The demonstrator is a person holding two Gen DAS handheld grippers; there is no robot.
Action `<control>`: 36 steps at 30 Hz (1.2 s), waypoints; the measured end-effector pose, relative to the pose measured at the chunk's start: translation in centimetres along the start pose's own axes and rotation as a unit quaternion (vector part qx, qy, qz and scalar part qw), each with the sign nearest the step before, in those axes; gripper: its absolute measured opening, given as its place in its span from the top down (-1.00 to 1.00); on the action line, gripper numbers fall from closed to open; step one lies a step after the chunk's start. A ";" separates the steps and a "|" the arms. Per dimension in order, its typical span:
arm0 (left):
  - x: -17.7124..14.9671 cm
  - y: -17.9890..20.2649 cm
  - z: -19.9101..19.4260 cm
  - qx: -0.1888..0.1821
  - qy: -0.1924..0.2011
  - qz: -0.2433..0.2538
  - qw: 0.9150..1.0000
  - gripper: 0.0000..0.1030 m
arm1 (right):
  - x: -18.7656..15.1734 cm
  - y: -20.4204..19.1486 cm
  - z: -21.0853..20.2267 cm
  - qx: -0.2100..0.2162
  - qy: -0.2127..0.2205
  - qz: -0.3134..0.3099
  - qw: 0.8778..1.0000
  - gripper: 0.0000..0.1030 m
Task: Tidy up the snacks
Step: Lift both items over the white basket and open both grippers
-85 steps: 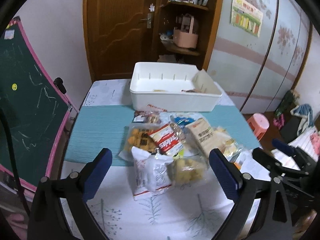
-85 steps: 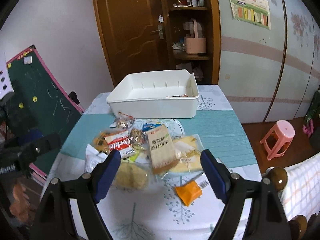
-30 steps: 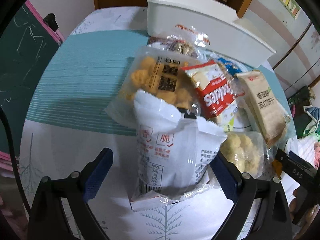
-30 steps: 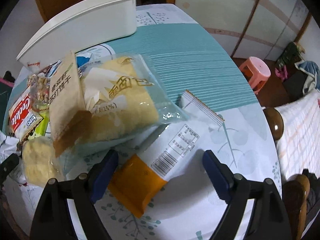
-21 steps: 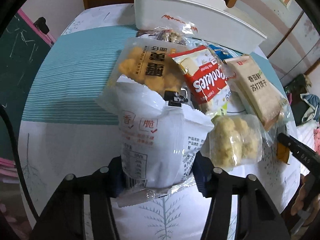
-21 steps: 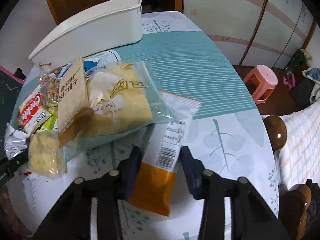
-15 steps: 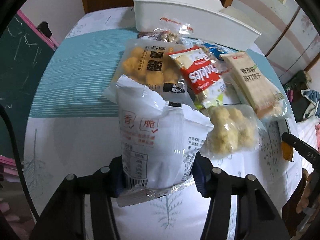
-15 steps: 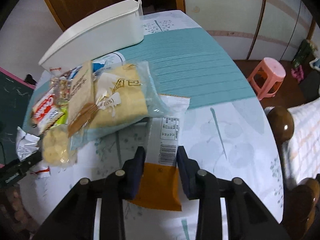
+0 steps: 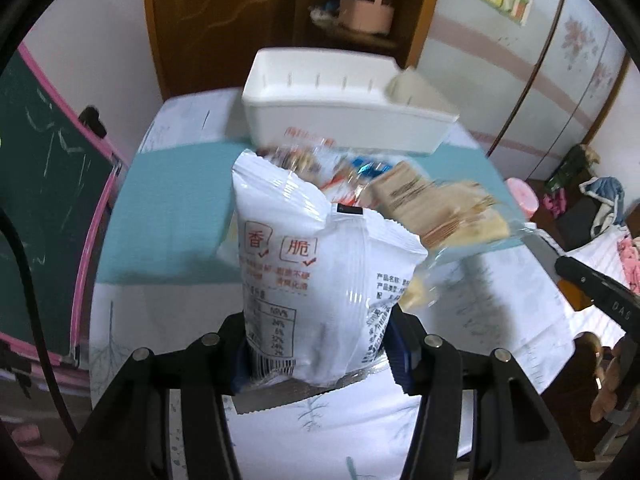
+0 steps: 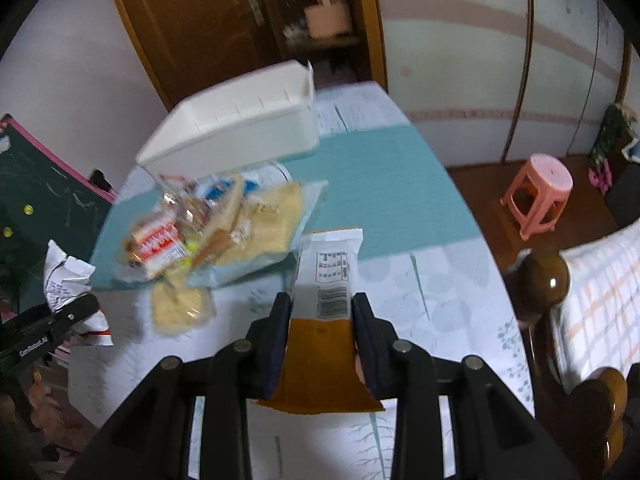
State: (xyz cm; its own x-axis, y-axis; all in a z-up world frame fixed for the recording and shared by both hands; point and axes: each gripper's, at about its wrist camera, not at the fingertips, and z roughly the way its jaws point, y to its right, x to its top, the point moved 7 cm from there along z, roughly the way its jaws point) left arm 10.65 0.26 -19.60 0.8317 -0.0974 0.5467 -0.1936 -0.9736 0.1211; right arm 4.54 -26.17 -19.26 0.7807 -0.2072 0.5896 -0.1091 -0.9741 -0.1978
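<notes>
Snacks were in both grippers: a white bag [image 9: 320, 276] stood upright in the centre of the left wrist view, its long axis running up the frame, sealed top edge toward the white bin [image 9: 344, 120] at the upper middle. The left gripper [image 9: 320, 356] pinched the bag's lower end from both sides, pads pressed into the film. In the right wrist view a slim orange and white packet [image 10: 326, 320] lay lengthwise along the fingers, white barcode end pointing up the frame toward the teal mat [image 10: 380, 192], orange end nearest the camera. The right gripper [image 10: 322, 340] was closed on its orange part, narrower than the left.

A second earlier both sets of jaws stood wide around these packs as they lay on the table [image 10: 440, 292]; both had since closed onto them, and both packs now hung clear of the cloth. The remaining pile of snacks [image 10: 212, 232], blurred, sat at centre left of the right view, between the bin and the near edge. The bin showed more of its inside than a second earlier
</notes>
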 end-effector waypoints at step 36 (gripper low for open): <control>29.0 2.1 2.2 0.052 0.072 0.066 0.994 -0.05 | 29.3 -12.1 3.2 0.065 0.127 -0.082 0.986 0.38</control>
State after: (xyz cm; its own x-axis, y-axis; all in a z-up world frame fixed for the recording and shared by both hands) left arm 35.49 -5.01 -5.29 0.7177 -0.2029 0.6661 -0.2349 -0.9711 -0.0428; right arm 30.70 -20.12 -2.08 0.6001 -0.0801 0.7959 0.0983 -0.9800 -0.1728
